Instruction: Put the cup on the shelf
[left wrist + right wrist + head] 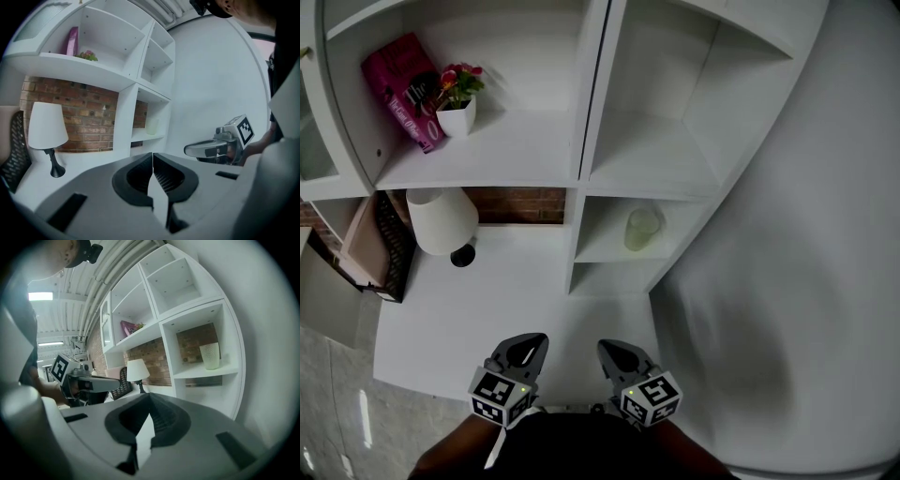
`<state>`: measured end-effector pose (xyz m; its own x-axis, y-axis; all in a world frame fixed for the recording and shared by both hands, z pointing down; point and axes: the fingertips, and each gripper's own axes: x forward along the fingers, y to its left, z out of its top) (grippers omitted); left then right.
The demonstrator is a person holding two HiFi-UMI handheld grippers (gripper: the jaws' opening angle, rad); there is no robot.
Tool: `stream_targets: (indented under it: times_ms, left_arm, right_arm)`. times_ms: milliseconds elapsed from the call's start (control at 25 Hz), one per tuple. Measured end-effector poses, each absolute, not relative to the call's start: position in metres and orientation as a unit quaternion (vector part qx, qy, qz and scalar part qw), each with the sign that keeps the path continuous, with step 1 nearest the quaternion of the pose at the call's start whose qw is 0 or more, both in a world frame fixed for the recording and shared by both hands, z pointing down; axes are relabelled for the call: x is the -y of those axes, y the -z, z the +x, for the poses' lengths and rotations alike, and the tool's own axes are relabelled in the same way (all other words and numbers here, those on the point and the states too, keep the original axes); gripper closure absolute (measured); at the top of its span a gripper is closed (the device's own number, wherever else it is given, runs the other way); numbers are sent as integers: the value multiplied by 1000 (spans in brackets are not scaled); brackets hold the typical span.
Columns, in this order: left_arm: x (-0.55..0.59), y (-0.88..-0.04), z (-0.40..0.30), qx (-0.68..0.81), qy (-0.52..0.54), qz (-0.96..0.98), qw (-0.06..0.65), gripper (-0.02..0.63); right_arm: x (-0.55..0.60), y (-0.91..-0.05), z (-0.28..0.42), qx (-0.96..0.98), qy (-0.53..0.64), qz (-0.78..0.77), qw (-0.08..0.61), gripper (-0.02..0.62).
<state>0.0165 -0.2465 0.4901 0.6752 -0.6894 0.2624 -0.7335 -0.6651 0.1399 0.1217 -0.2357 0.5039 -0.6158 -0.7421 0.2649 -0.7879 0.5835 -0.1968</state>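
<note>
Cup (pixel 642 228) and claws are well apart, and we hold nothing. Our left gripper (pixel 153 157) has its jaws pressed together along their whole length, with nothing between them. Our right gripper (pixel 149 397) is the same: jaws meeting at the tip, empty. From the head view we see both of them low in the picture, side by side and near each other, each pointing toward the shelf unit (pixel 584 141) over the white desk top (pixel 487 309).

Further out, the pale, translucent cup stands upright in the right column of the shelf unit, on the board just under the large upper compartment. Brick shows behind it in the right gripper view. It touches neither side wall.

To the left, on the desk top, a lamp (pixel 441 220) with a white shade stands on a dark foot in front of the brick wall (pixel 520 204). On the wide board above it sit a potted plant (pixel 457 98) with red flowers and, just beside it, a leaning pink packet (pixel 405 89).
</note>
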Motion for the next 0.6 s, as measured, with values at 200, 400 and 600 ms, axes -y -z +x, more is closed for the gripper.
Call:
stream_targets:
  times_ms: [200,400,600]
  left_arm:
    - [240,-497,12,394,-97,906,124,598]
    - [236,-498,16,390,-102,907,122,598]
    - [236,-492,20,383,-97,911,115,598]
  right_arm:
    - [237,-505,122,886,-151,433,74,592]
    - [241,-509,126,878,-167,443,68,591]
    - [243,-510,129,874,-174,448,64,592]
